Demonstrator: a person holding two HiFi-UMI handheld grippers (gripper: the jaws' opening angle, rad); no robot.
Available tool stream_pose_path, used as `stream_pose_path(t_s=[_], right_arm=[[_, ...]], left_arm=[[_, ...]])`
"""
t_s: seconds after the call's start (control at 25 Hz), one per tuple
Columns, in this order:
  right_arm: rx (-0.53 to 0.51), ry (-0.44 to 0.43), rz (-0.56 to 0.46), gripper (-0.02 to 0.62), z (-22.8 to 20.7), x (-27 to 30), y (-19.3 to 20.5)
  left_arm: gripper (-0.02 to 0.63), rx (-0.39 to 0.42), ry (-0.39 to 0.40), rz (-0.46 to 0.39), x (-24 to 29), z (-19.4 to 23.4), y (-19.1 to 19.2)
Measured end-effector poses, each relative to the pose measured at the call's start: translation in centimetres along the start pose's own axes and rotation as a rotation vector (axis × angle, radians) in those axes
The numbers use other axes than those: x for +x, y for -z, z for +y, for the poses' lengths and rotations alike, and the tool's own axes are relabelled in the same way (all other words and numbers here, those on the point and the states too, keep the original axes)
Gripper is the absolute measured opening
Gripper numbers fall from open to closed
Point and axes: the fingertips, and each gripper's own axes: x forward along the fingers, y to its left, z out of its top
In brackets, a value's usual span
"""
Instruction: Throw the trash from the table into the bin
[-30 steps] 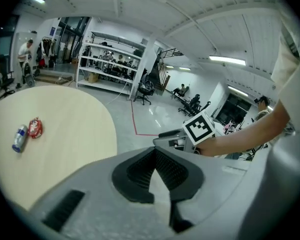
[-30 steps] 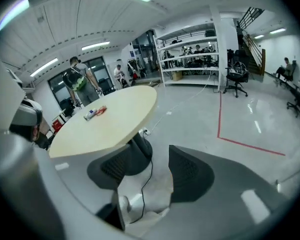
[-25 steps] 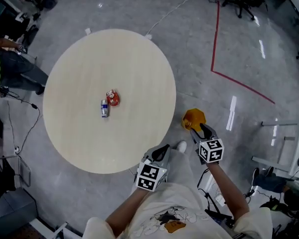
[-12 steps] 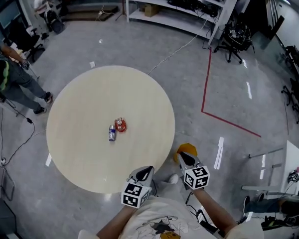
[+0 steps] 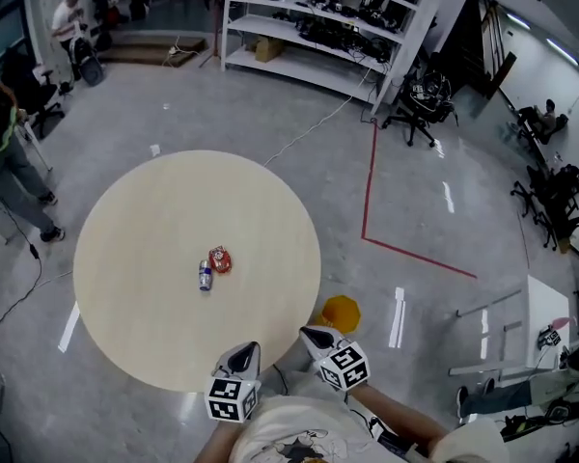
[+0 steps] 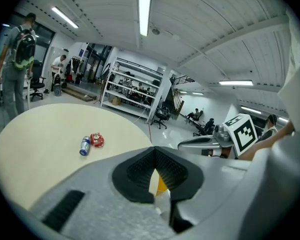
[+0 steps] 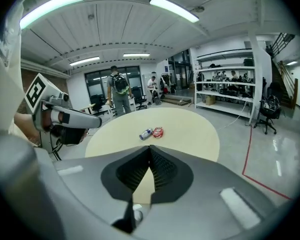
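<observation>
Closest to the person, the right gripper (image 5: 316, 337) has just been closing its jaws. A second ago they stood half apart directly over the small orange bin (image 5: 342, 313); now they are clenched tip to tip with nothing between them, and the gripper has drawn back towards the body, so the bin sits on the grey floor just beyond its tips and a little to its right, no longer under it. That reads as a drop already made, though what lies in the bin cannot be seen from here. The left gripper (image 5: 244, 357) beside it has pulled in as well; its own view shows its jaws meeting at the tips, empty. Both now hang at the near edge of the round pale wooden table (image 5: 154, 220), pointing across it. Well ahead of them and a little to the left, near the middle of the tabletop, the blue-and-silver drink can (image 5: 205, 276) lies on its side with the crumpled red wrapper (image 5: 220, 258) just beside it. Both lie as they did a second ago, so at least two pieces remain, and the next reach is likely a long one across the table. Beyond the table, more of the room has come into view: a red tape line (image 5: 369, 191) on the floor and white shelving (image 5: 309, 27).
</observation>
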Motion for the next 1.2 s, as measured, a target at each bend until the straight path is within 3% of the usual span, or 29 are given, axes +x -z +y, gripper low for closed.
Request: stream_pose_path(t_s=[0.32, 0.48, 0.84, 1.2], right_arm=[[-0.102, -0.128, 0.020, 0.005, 5.2, 2.0, -1.4], [-0.189, -0.199, 0.058, 0.005, 5.2, 4.4, -1.8], [-0.284, -0.361, 0.148, 0.005, 6.3, 11.0, -1.5], [-0.396, -0.505, 0.203, 0.106, 4.9, 16.6, -4.4]], left_arm=[[0.006, -0.071, -0.071, -0.048, -3.2, 3.6, 1.5], [0.006, -0.108, -0.121, -0.071, -2.7, 5.4, 1.3], [0.006, -0.226, -0.302, -0.094, -4.2, 9.2, 2.3], [0.006, -0.290, -0.424, -0.150, -2.1, 12.0, -0.9]])
